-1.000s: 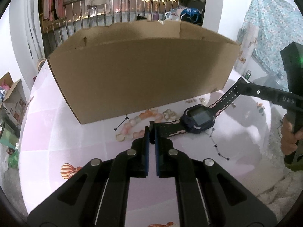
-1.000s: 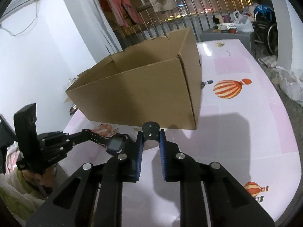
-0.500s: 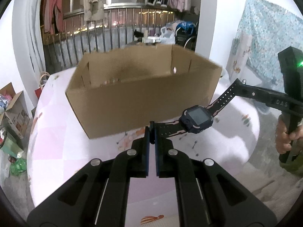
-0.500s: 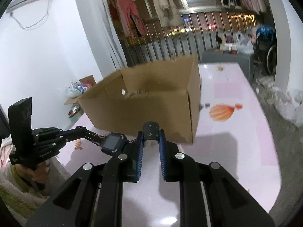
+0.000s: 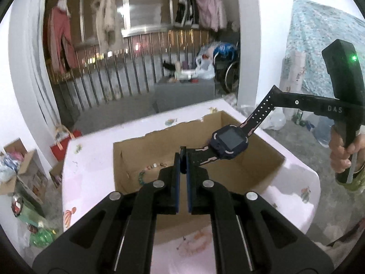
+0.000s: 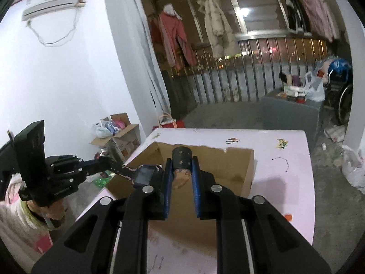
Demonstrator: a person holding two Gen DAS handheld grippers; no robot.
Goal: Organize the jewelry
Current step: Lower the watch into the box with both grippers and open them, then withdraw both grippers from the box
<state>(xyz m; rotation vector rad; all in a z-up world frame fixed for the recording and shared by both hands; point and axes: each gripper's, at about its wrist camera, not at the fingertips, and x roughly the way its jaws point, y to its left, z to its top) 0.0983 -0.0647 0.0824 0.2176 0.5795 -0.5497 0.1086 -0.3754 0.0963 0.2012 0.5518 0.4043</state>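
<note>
A dark blue smartwatch point(image 5: 230, 144) with a black and pink strap hangs in the air above the open cardboard box point(image 5: 262, 159). My left gripper point(image 5: 183, 163) is shut on one strap end. My right gripper point(image 6: 181, 163) is shut on the other strap end point(image 6: 181, 156); it also shows in the left wrist view point(image 5: 272, 96). The watch face shows in the right wrist view point(image 6: 144, 176). Some beaded jewelry point(image 5: 146, 171) lies on the box floor. A pink bead bracelet point(image 5: 196, 243) lies on the table in front of the box.
The box stands on a pink-and-white table point(image 5: 91, 159) with balloon prints. A thin star-chain necklace point(image 6: 281, 159) lies on the table right of the box. Boxes and bags point(image 6: 118, 134) sit on the floor at the left. A railing point(image 5: 114, 68) runs behind.
Both grippers have risen with the watch stretched between them, from just above the table in front of the box to well above its open top. The box interior has come into view.
</note>
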